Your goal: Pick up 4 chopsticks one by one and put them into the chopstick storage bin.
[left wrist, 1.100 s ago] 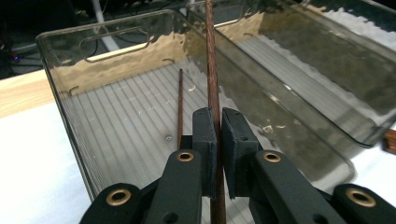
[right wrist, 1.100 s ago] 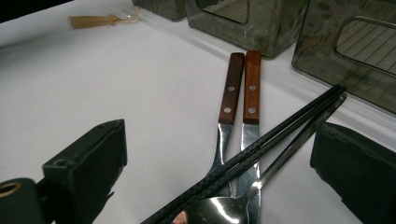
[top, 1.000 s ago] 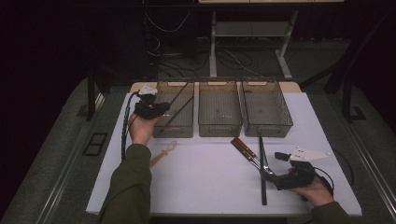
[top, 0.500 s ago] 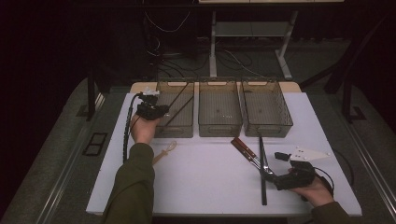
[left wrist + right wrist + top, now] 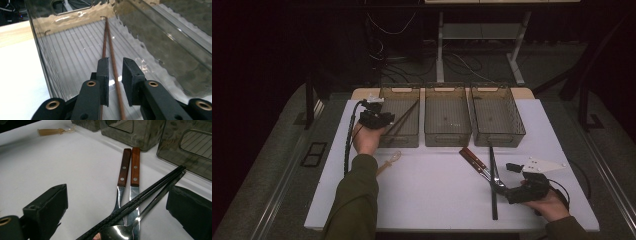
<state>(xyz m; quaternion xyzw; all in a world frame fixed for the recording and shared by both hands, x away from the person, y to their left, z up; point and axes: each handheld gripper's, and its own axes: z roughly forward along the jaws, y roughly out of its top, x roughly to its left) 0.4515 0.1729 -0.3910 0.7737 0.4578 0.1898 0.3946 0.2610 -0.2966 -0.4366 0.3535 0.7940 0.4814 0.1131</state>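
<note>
Over the left bin (image 5: 401,116) we are letting go with the left gripper (image 5: 115,75) — its jaws have just been opening, and the brown chopsticks (image 5: 107,40) are lying loose inside, sorted. Farther right, our right gripper (image 5: 117,202) is hovering wide open around the black chopsticks (image 5: 150,188) crossing two wooden-handled utensils (image 5: 130,167) — likely next.

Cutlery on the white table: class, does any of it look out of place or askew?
Yes. The black chopsticks lie slantwise across a fork and a knife with wooden handles, a crossed heap in front of the right gripper. A pale spoon lies alone near the left bin, apart from the rest.
</note>
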